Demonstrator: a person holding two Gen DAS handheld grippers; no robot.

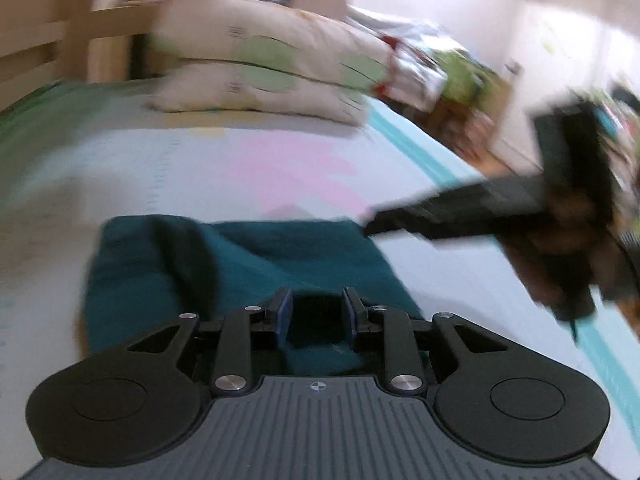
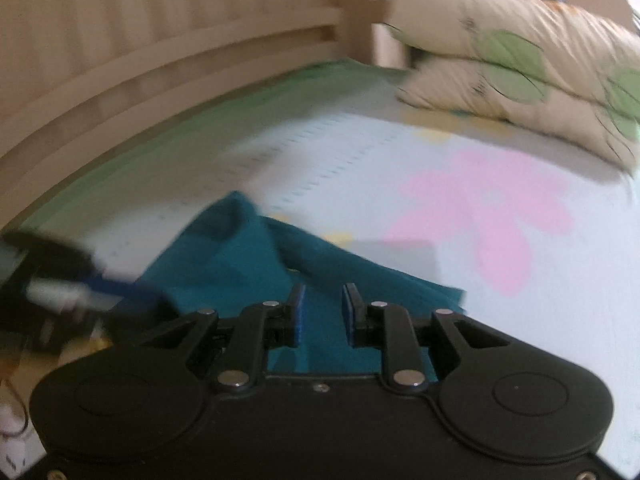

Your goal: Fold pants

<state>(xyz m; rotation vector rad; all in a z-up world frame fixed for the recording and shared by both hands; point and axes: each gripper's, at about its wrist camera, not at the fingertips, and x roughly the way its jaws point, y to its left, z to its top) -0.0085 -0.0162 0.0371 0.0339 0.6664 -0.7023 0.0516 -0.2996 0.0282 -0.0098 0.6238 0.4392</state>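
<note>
Both my tools, left tool and right tool, parted, empty, over teal pants on bed.

Pants on the bed, stacked pillows behind them near the headboard.

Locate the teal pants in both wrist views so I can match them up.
Left wrist: the teal pants lie low and centre-left, just past the claw.
Right wrist: the teal pants lie centre-left, running behind the claw.
Shared landmark: the stacked pillows at the far end.
</note>
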